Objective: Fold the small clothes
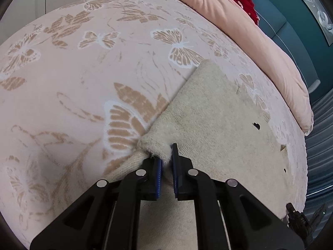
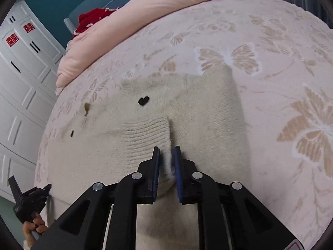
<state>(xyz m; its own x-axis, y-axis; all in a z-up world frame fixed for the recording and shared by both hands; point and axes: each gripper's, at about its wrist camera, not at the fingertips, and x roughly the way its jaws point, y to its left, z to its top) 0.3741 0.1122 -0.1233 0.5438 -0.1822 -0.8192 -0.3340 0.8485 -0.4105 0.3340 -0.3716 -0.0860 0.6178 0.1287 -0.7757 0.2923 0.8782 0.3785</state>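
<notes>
A small cream knitted sweater [image 1: 210, 112] with small black heart marks lies on the pink butterfly-patterned bed cover [image 1: 83, 62]. My left gripper [image 1: 166, 156] is shut on a bunched edge of the sweater at its near left corner. In the right wrist view the same sweater [image 2: 197, 108] lies spread ahead, with one ribbed part folded over. My right gripper [image 2: 167, 156] is shut on a fold of that ribbed knit. The other gripper [image 2: 29, 200] shows at the lower left of this view, held by a hand.
A rolled pink duvet [image 1: 249, 33] lies along the far side of the bed, also in the right wrist view [image 2: 145, 20]. A red garment [image 1: 243, 2] sits behind it by the teal headboard [image 1: 291, 41]. White cabinets [image 2: 20, 73] stand beside the bed.
</notes>
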